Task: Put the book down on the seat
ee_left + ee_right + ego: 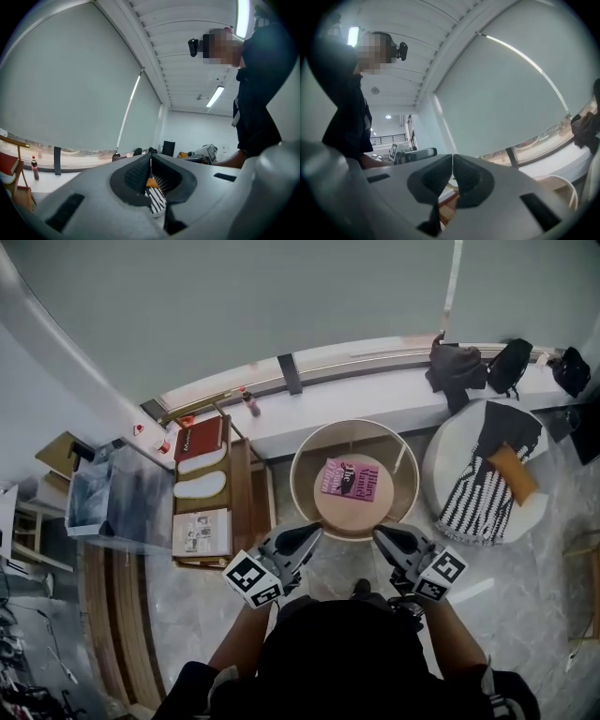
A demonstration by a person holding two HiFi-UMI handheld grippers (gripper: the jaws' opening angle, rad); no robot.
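One grey blind (pixel 281 296) fills the far wall. One long white ledge (pixel 375 395) runs below it.

One round white pouf (pixel 450 460) stands at right, with one black-and-white striped cloth (pixel 483 488) and one orange cushion (pixel 514 472) on it.

One wooden rack (pixel 239 493) stands at left. It carries one red book (pixel 199 438), two pale sole-shaped pieces (pixel 202 474) and one printed sheet (pixel 201 532).

One round tan seat (pixel 356 517) sits centre, inside a pale hoop.

Three dark bags (pixel 456 367) lie on the ledge, far right.

One pink book (pixel 350 478) lies flat on the seat, touching neither tool.

Two grippers are held near, just short of the seat and well apart from each other: left gripper (pixel 314 533) and right gripper (pixel 380 532). Each gripper view shows the jaws pressed together with nothing between them.

One small bottle (pixel 249 401) stands on the ledge, far left.

Hard to make out: the grey-blue object left of the rack cannot be identified. The rightmost bag is cut off by the frame edge. The person's dark torso hides the near floor. In the left gripper view, only a sliver of striped cloth shows behind the closed jaws.
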